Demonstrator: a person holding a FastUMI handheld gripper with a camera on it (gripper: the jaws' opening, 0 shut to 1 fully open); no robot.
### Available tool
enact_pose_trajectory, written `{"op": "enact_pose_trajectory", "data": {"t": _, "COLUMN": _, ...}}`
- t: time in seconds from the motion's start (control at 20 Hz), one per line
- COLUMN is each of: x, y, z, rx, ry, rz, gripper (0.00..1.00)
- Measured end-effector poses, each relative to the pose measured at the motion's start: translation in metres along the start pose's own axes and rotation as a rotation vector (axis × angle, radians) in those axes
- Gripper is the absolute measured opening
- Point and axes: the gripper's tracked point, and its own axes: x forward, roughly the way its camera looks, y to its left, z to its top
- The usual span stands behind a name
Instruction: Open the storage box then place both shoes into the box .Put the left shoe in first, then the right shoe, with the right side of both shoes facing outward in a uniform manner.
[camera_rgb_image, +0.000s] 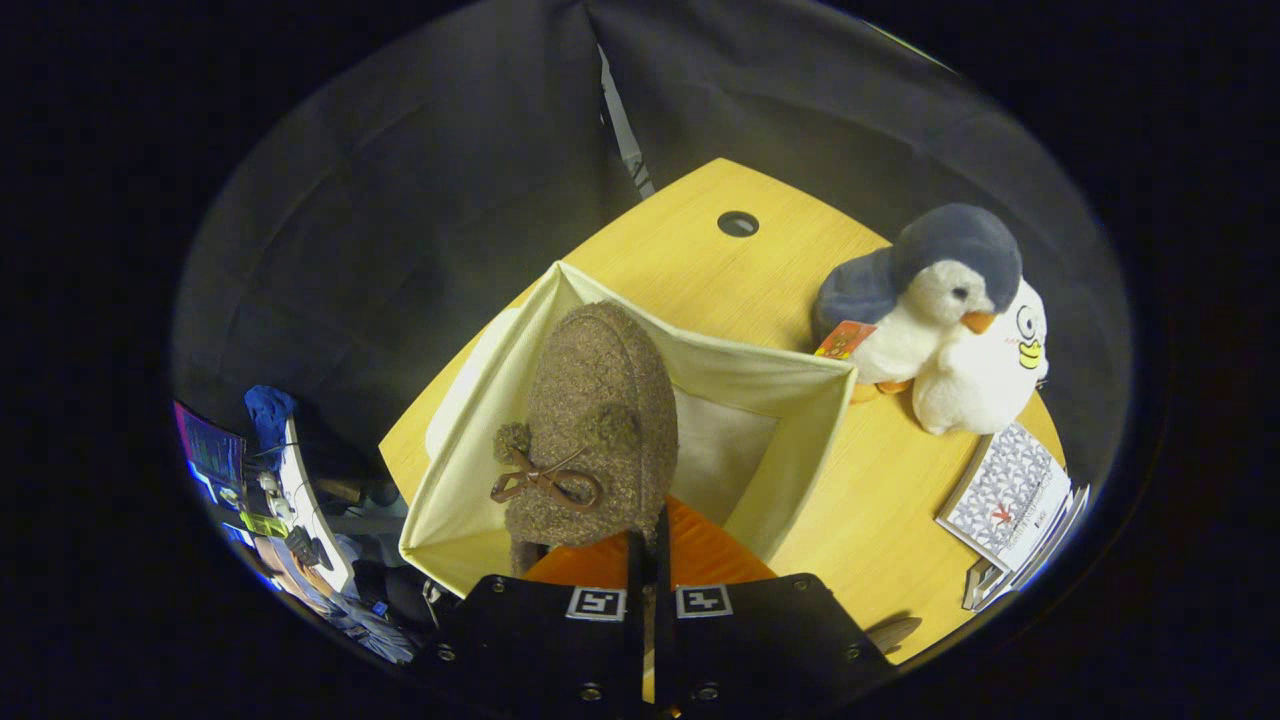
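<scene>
Pinching heel of brown shoe (598, 420): tongs (650, 560), fingers pressed nearly together. Just ahead and below: open cream box (790, 440) on table (880, 500). Beyond: plush penguin (940, 320). Risks: thin heel grip slipping; toe snagging box rim, folding soft wall.

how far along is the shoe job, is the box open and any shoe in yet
Done: the storage box stands open on the table, and the part of its inside in view holds no shoe. In hand: the hand-held gripper is closed on a brown fuzzy shoe, held just ahead of the fingers over the box, not yet released. Left: lower it in, then fetch and place the second shoe, right sides outward.
</scene>
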Motion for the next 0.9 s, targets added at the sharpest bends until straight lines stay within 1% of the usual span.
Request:
{"op": "enact_pose_trajectory", "data": {"t": 0.15, "x": 0.017, "y": 0.001, "z": 0.001, "rx": -0.006, "ry": 0.011, "rz": -0.001, "gripper": 0.04}}
{"op": "enact_pose_trajectory", "data": {"t": 0.25, "x": 0.016, "y": 0.008, "z": 0.002, "rx": -0.026, "ry": 0.009, "rz": 0.031, "gripper": 0.05}}
{"op": "enact_pose_trajectory", "data": {"t": 0.3, "x": 0.013, "y": 0.011, "z": 0.003, "rx": -0.044, "ry": 0.001, "rz": 0.047, "gripper": 0.36}}
{"op": "enact_pose_trajectory", "data": {"t": 0.35, "x": 0.028, "y": 0.01, "z": -0.002, "rx": -0.05, "ry": -0.018, "rz": 0.048, "gripper": 0.68}}
{"op": "enact_pose_trajectory", "data": {"t": 0.4, "x": 0.016, "y": 0.01, "z": 0.0, "rx": -0.046, "ry": -0.036, "rz": 0.046, "gripper": 0.99}}
{"op": "enact_pose_trajectory", "data": {"t": 0.45, "x": -0.002, "y": 0.009, "z": 0.003, "rx": -0.032, "ry": -0.053, "rz": 0.049, "gripper": 0.98}}
{"op": "enact_pose_trajectory", "data": {"t": 0.6, "x": -0.039, "y": 0.003, "z": 0.003, "rx": 0.014, "ry": -0.105, "rz": 0.079, "gripper": 0.99}}
{"op": "enact_pose_trajectory", "data": {"t": 0.75, "x": -0.075, "y": -0.015, "z": -0.001, "rx": 0.041, "ry": -0.169, "rz": 0.069, "gripper": 1.0}}
{"op": "enact_pose_trajectory", "data": {"t": 0.9, "x": -0.111, "y": -0.036, "z": -0.014, "rx": 0.096, "ry": -0.221, "rz": 0.06, "gripper": 0.99}}
